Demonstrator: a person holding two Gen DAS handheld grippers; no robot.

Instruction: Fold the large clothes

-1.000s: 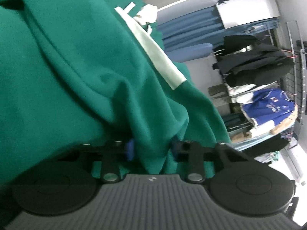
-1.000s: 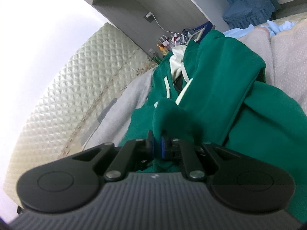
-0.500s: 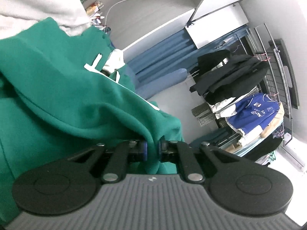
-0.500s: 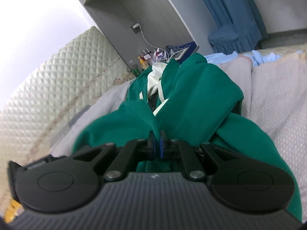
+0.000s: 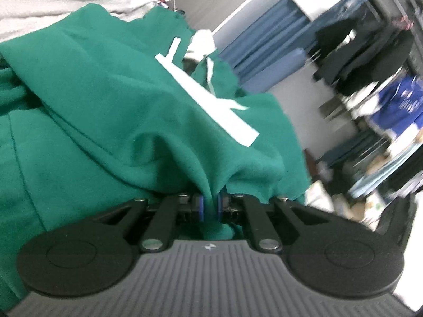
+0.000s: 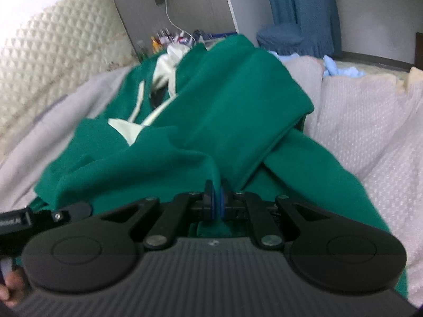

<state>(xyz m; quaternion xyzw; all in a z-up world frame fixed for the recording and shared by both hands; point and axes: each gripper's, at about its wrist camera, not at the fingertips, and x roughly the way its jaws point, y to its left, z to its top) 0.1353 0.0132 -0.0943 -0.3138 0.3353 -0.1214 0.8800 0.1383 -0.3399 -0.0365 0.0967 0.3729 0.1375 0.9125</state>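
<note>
My left gripper (image 5: pixel 210 207) clamps a green hoodie (image 5: pixel 111 111) fold | my right gripper (image 6: pixel 216 206) pinches another fold | hoodie heaped mid-bed (image 6: pixel 370 121), hood toward quilted headboard (image 6: pixel 53 47)

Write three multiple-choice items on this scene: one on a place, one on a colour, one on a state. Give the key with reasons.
1. Where does the garment lie?
A. on a bed cover
B. on a hanger
C. in a basket

2. What colour is the garment?
A. blue
B. green with a white stripe
C. black

3. How is the left tool?
A. wide open, free of cloth
B. shut on a fold of the garment
C. out of view

Key: 1 A, the pale cover shows on both sides of it in the right view; 2 B, green cloth with a white band; 3 B, green cloth is pinched between its blue pads. The right tool grips likewise.
</note>
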